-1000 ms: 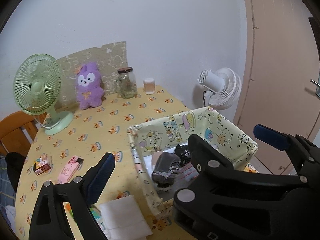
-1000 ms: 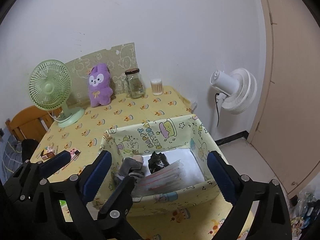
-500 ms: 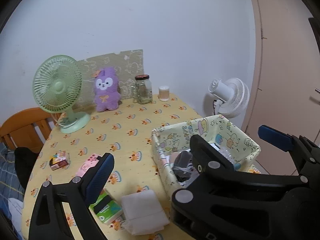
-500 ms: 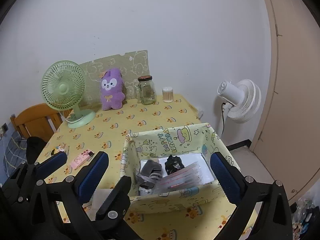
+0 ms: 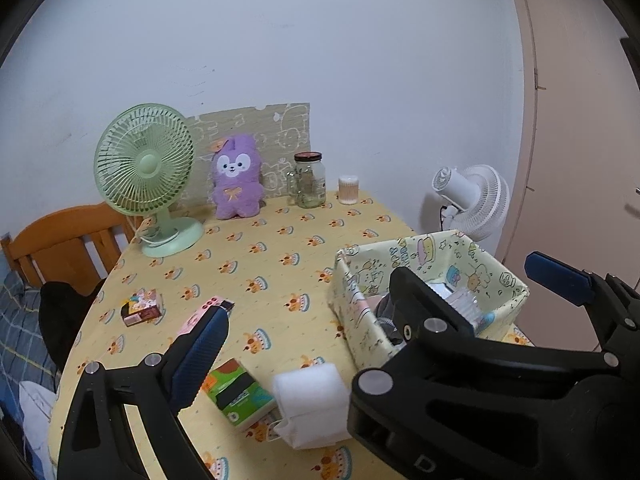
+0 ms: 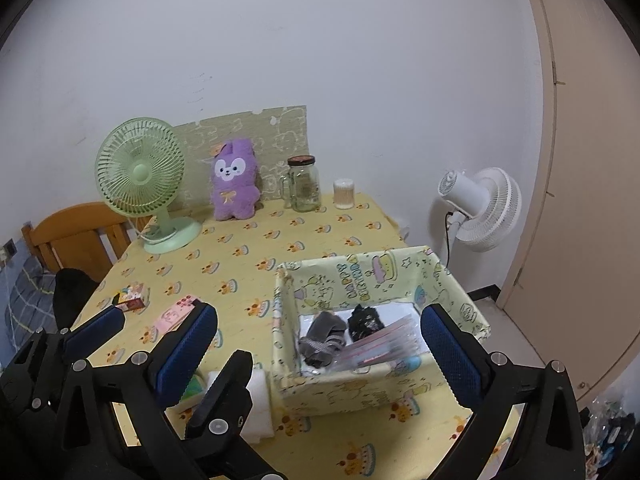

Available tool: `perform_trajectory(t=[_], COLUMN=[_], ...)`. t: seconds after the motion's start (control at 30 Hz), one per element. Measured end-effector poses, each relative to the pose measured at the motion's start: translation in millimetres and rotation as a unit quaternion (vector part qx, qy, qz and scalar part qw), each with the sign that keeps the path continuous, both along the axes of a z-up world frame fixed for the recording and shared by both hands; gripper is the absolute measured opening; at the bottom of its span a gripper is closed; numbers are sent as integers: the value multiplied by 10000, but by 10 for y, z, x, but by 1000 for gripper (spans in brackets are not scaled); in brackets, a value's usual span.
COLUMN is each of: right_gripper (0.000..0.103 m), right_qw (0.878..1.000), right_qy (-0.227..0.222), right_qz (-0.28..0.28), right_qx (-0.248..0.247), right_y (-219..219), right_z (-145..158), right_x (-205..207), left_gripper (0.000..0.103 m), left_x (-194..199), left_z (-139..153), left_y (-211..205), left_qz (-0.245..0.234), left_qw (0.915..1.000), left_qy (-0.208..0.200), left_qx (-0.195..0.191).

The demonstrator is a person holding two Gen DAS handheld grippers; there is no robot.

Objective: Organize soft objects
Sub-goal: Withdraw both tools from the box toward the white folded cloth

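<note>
Both grippers have drawn back and up from the box since the earlier frames, so more tabletop shows and a white pad and a green packet have come into sight. Left gripper (image 5: 376, 300) has its fingers spread wide with nothing between them; right gripper (image 6: 320, 344) likewise stands open and empty. Box (image 6: 360, 280), a soft-walled rectangular bin of pale yellow cartoon-printed fabric, sits just ahead of the right fingers and between them. Inside it lie a grey ribbed sock (image 6: 322, 338), rolled and matte, a black crumpled cloth (image 6: 364, 322) beside it, and a clear plastic sleeve (image 6: 384, 346) with red edging leaning across the white floor. White pad (image 5: 310, 406), a thick foam-like folded block, lies just ahead of the left gripper's base, between its fingers, touching the glossy green packet (image 5: 236, 394). Purple plush (image 5: 237, 178), fuzzy, upright, stands far beyond the fingertips against a card backboard (image 5: 256, 128). Beside it stand a green wire-grilled fan (image 5: 146, 168) and a glass jar (image 5: 310, 180). Table (image 5: 260, 248) wears a yellow cake-printed cloth. Near the left finger lie a pink case (image 5: 200, 314) and a small printed carton (image 5: 142, 308).
</note>
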State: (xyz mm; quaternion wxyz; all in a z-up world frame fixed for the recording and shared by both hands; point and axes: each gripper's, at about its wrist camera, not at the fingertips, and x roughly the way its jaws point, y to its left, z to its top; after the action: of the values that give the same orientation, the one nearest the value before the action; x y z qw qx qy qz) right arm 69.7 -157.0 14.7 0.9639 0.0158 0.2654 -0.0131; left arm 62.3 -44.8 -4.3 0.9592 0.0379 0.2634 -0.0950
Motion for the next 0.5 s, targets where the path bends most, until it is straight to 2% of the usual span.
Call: perform_trajectory(t=[0.27,0.5], right_gripper=[103,102], right_qw=[9999,9996], right_qy=[-144,16], right_qz=[50,265], right_qx=[37,2], right_y=[156,316], right_z=[-70,-214], right_x=[-78,-70], left_gripper=[98,98], left_x=[-80,-107], left_z=[-71,-222], left_y=[150,318], left_qz=[159,343], left_qw=[9999,9993], left_qy=[-18,141], left_qx=[23,1])
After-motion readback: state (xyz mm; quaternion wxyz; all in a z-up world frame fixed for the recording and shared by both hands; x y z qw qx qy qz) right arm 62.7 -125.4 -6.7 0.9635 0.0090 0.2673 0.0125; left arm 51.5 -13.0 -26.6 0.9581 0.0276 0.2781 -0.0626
